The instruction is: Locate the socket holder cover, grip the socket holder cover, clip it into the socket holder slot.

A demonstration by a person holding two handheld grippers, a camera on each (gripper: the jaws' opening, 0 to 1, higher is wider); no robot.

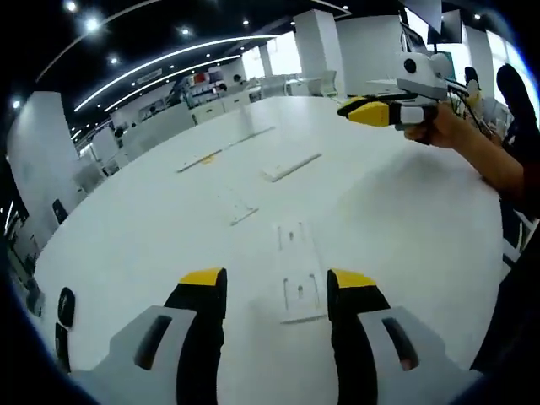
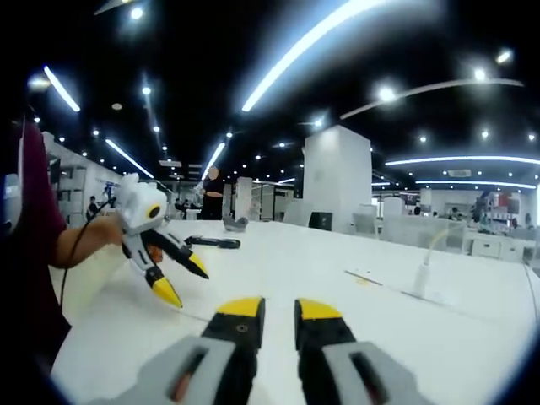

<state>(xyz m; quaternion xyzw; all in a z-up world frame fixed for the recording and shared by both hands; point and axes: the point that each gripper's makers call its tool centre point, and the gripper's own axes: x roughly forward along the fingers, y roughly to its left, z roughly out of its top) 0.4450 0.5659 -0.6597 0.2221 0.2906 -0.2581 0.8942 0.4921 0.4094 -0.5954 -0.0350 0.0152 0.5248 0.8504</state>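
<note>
The white counter [image 1: 396, 219] spreads across the left gripper view, and on it, just ahead of the left gripper [image 1: 277, 283] at about 12 o'clock from its wide-apart, empty fingers, lies a long flat white socket holder [image 1: 299, 270], with a smaller white piece [image 1: 242, 213] at 11 o'clock and more white strips [image 1: 291, 166] further out. The right gripper [image 1: 368, 110] hangs above the counter at 2 o'clock in that view, held by a hand [image 1: 443, 128]. In its own view its fingers [image 2: 239, 321] stand narrowly apart with nothing between them, and the left gripper's open fingers point down at 9 o'clock.
</note>
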